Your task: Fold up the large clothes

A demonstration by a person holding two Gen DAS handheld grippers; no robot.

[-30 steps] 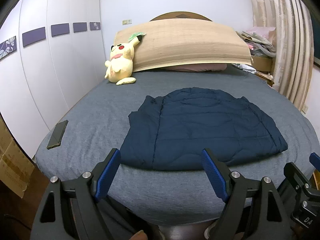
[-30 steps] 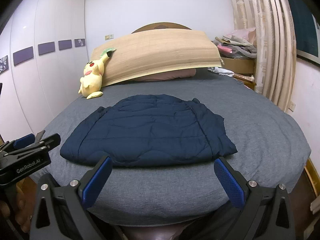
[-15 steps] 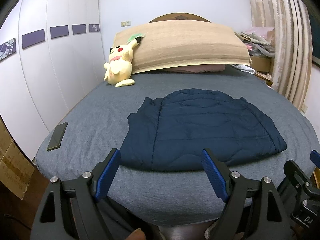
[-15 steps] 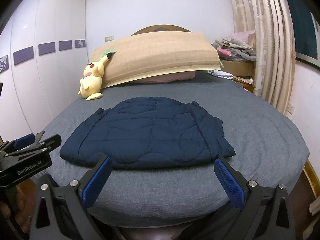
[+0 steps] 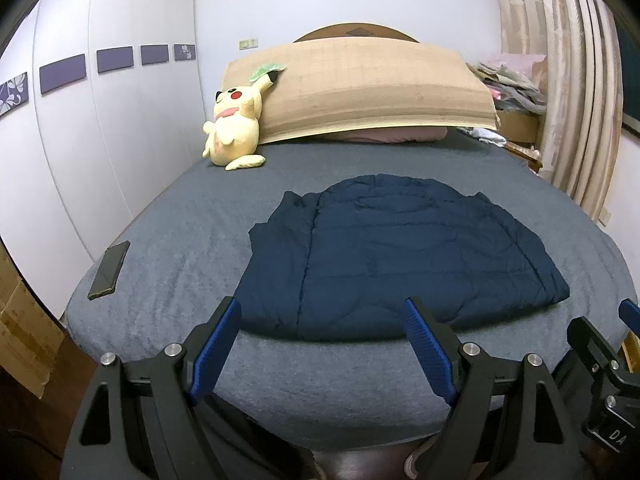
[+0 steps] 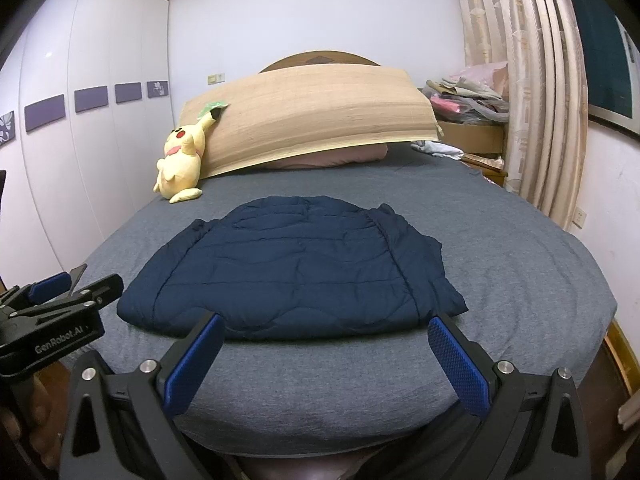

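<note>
Two grippers hang side by side off the near edge of the bed (image 5: pixel 152 240), both spread wide and gripping nothing. The left gripper (image 5: pixel 322 344) points across the mattress with its blue pads bracketing the near-left part of the navy quilted jacket (image 5: pixel 400 256); the right gripper (image 6: pixel 324 360) frames the jacket's near hem almost from corner to corner, and the two tools sit close together, the left one showing at the left edge of the right wrist view. Neither touches the fabric: a strip of grey sheet lies between the fingertips and the hem.

From both tools the jacket lies straight ahead and slightly below, spread flat in the middle of the bed, hem toward the person, collar toward the far headboard. Its length runs near to far. The sleeves look already tucked in along each side. By my reading the left gripper is nearer the left hem corner and the right gripper nearer the right one, so a near-to-far fold would take both.
</note>
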